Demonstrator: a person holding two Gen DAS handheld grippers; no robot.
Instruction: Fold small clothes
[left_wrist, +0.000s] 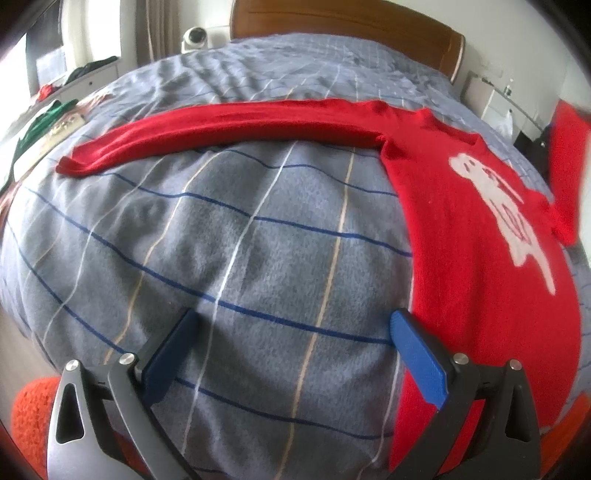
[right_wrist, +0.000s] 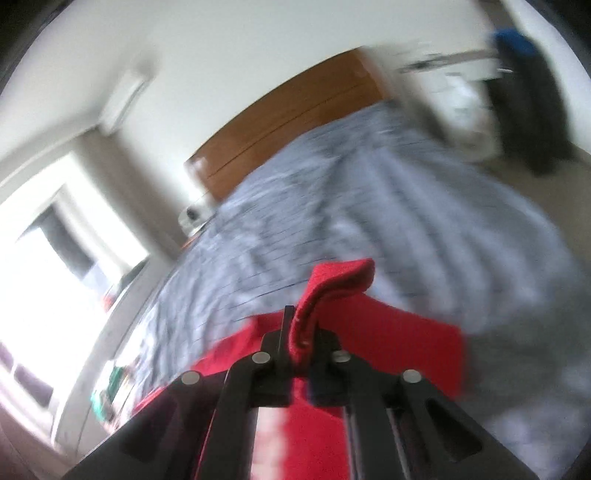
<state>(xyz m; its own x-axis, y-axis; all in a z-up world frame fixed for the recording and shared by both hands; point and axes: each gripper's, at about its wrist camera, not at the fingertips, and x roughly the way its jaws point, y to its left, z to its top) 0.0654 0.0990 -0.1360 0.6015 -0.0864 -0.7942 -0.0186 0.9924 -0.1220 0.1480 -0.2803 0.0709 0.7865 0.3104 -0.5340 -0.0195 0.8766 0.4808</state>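
Note:
A small red sweater (left_wrist: 480, 229) with a white figure on its front lies flat on the grey checked bed cover (left_wrist: 240, 240). Its left sleeve (left_wrist: 221, 125) stretches straight out to the left. My left gripper (left_wrist: 291, 332) is open and empty, low over the cover beside the sweater's left edge. Its right blue pad (left_wrist: 417, 354) is near the hem. My right gripper (right_wrist: 299, 332) is shut on the sweater's other sleeve (right_wrist: 332, 284) and holds it up above the body; that lifted sleeve (left_wrist: 569, 166) shows at the right edge of the left wrist view. The right wrist view is blurred.
A wooden headboard (left_wrist: 351, 22) stands at the far end of the bed. A white dresser (left_wrist: 74, 81) with clothes on it is at the left. A nightstand (left_wrist: 495, 96) is at the far right. An orange knit item (left_wrist: 29, 410) lies at the lower left.

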